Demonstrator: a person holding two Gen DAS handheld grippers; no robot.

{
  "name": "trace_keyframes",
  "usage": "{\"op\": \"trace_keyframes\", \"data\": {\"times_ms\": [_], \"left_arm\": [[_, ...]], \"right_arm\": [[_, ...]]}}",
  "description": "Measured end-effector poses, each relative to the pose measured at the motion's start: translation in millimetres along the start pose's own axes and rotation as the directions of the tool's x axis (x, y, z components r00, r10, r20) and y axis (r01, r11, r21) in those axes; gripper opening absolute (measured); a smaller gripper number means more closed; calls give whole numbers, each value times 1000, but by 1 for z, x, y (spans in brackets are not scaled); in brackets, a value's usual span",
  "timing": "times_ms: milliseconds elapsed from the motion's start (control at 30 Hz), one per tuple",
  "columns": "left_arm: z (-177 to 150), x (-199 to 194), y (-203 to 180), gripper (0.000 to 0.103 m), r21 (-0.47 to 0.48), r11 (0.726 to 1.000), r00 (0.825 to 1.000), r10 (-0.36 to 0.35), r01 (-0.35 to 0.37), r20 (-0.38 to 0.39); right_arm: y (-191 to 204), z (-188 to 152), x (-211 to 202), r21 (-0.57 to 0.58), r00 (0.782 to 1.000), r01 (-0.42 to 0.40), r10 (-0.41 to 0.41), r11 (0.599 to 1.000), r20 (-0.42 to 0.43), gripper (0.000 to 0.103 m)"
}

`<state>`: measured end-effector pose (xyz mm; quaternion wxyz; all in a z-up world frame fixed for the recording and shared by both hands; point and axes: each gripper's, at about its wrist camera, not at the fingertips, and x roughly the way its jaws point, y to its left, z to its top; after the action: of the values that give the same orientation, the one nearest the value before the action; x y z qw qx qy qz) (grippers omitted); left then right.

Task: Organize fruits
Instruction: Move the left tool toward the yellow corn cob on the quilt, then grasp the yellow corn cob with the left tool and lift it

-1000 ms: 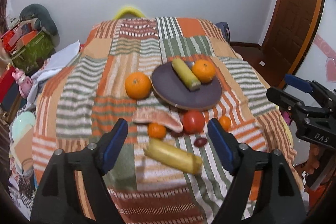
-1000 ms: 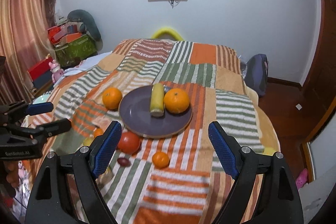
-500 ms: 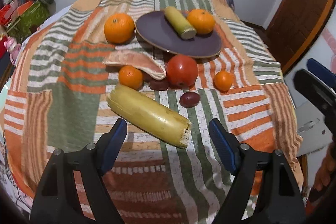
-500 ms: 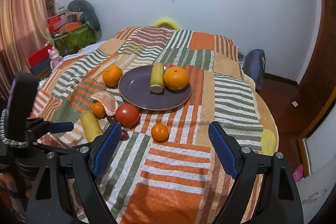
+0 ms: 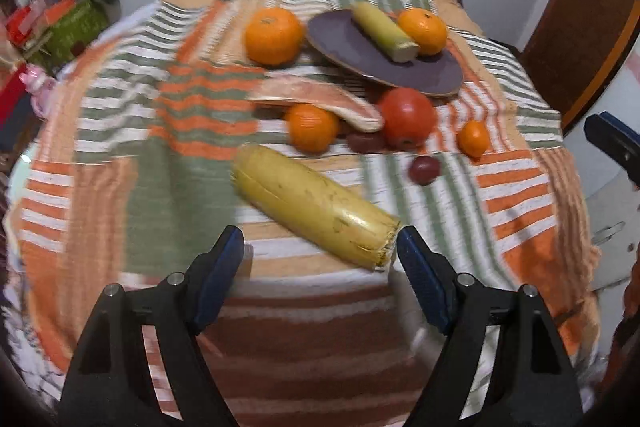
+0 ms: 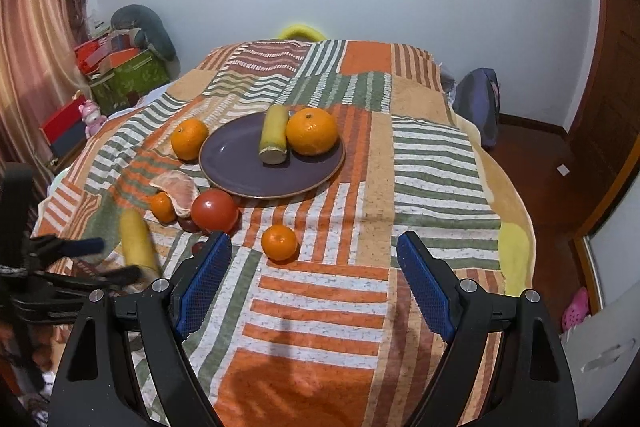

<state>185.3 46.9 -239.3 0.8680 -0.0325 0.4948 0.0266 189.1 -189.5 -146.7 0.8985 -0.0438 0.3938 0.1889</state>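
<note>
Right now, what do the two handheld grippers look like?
Left gripper and right gripper match: black angular frames with triangular cutouts, silver screw heads, and two long fingers faced with textured blue pads. No cables or sleeves show.

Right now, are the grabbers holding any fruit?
No. The left gripper is open just short of the long yellow fruit; the right gripper is open too, holding nothing.

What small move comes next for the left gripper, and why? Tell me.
Probably ease the left gripper down around the banana and close. Its jaws are open and empty, the banana lies loose on the blanket just ahead, and the plate has room.
</note>
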Motion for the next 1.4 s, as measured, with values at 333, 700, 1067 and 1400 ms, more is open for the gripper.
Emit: {"op": "trace_keyframes", "data": {"times_ms": [333, 700, 1067, 1400], "left_arm": [[3, -6, 54, 71, -117, 993, 999, -35, 33, -12], [36, 26, 16, 74, -161, 984, 996, -86, 79, -33], [38, 51, 7, 70, -130, 990, 998, -55, 50, -35], [21, 20, 36, 39, 17, 997, 997, -71, 72, -36]], "right_arm": [[5, -2, 10, -24, 1000, 6, -7, 1000, -24, 83], [7, -5, 25, -42, 998, 10, -13, 999, -56, 83], [13, -4, 35, -32, 996, -50, 47, 998, -80, 83], [37, 5, 52, -58, 991, -102, 97, 993, -92, 83]]}}
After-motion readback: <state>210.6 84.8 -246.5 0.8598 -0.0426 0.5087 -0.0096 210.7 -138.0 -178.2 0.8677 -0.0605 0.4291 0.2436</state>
